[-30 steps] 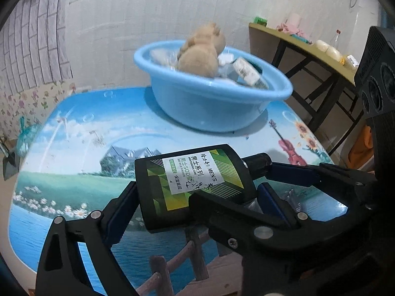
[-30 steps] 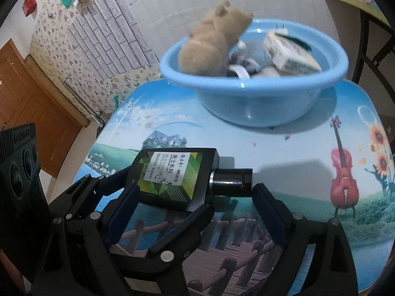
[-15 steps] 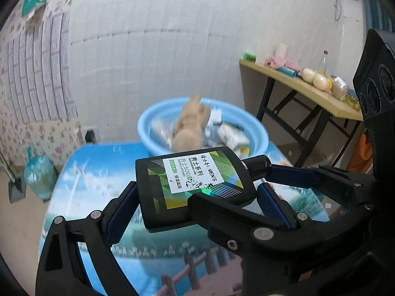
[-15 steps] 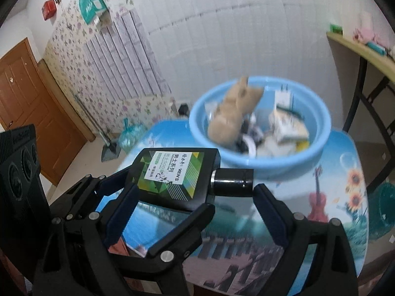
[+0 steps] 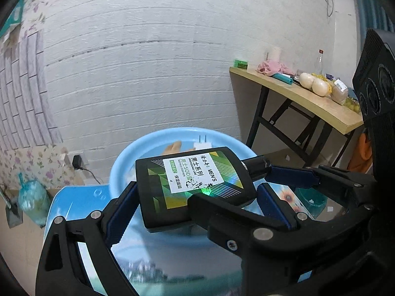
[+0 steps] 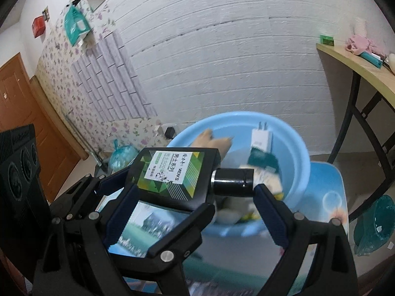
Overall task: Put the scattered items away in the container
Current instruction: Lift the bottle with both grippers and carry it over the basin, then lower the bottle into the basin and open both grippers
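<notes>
You have lifted the flat black men's lotion bottle (image 5: 191, 185) off the bench and carried it above the round blue plastic basin (image 6: 293, 148).

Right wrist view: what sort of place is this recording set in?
Likely a lived-in home room: floral wallpaper, a wooden door, a cluttered side table, and a blue plastic basin of household items.

black bottle (image 5: 192, 187) label: "MEN'S", "SOD MILK FOR MEN"

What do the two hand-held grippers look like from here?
Both the left hand-held gripper and right hand-held gripper are matte black linkage frames with silver rivets and screws, tipped with dark blue ribbed pads. No cables or sleeves show.
</notes>
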{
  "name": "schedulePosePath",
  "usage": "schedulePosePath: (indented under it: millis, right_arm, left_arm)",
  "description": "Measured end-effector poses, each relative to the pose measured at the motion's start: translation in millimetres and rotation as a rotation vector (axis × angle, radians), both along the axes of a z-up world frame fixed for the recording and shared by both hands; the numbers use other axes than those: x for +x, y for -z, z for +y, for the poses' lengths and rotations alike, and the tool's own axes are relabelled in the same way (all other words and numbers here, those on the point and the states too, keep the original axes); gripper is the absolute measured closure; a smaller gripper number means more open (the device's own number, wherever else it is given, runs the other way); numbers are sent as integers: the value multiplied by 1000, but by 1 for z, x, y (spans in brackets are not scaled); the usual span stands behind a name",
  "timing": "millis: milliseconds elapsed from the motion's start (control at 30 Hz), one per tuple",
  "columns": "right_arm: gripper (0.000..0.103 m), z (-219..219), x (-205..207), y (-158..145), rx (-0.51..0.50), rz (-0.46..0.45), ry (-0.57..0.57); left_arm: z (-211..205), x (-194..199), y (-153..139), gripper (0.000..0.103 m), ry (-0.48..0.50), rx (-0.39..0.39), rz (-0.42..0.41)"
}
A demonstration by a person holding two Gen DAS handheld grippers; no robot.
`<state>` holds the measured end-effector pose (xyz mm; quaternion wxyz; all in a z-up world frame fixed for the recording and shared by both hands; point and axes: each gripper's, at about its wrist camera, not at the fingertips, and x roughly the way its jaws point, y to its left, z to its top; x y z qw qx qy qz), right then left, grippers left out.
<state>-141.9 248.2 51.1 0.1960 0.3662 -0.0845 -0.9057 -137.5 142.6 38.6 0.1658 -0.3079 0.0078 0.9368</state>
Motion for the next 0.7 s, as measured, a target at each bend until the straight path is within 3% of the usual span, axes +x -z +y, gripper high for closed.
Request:
schedulePosePath:
  millis: [367, 467, 700]
  right_arm:
    - [8, 15, -71, 16, -35, -27, 8]
    - [8, 17, -81, 23, -37, -43, 5]
    - [8, 23, -91, 40, -44, -75, 45]
  left_arm:
    - [13, -66, 14, 9, 1, -42, -38]
    - [14, -75, 22, 9, 3, -45, -72]
    - [15, -76, 28, 9, 15, -85, -64]
